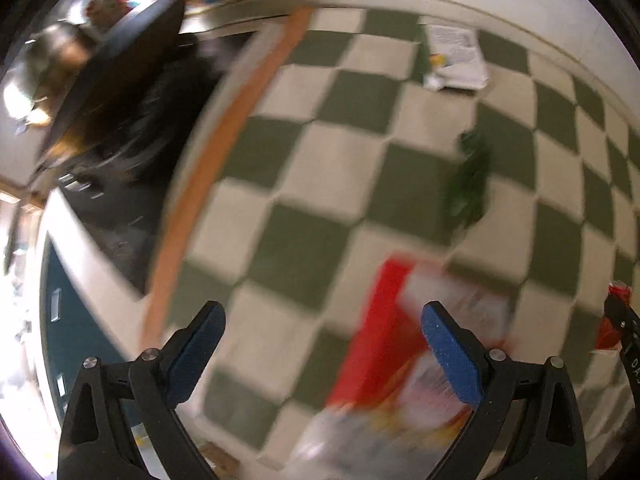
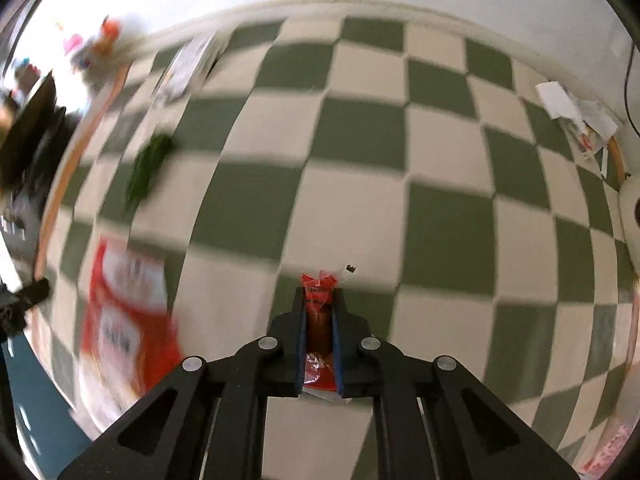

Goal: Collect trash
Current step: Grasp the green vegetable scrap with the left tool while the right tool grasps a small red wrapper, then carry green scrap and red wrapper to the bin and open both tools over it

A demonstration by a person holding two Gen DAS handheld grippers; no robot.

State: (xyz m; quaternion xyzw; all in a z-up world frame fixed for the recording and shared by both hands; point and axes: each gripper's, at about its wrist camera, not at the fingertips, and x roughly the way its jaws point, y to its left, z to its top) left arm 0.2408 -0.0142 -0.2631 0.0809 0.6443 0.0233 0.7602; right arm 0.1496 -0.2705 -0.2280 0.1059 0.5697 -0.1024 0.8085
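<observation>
My left gripper is open and empty above the green-and-cream checkered mat. A red and white snack packet lies on the mat just under its right finger, blurred; it also shows in the right wrist view. My right gripper is shut on a small red plastic wrapper held above the mat. A dark green wrapper lies farther out, also in the right wrist view. The right gripper's tip with the red wrapper shows at the left wrist view's right edge.
A white printed paper packet lies near the far wall, seen too in the right wrist view. Crumpled white papers lie at the mat's right corner. A black trash bag stands left of the mat's orange border.
</observation>
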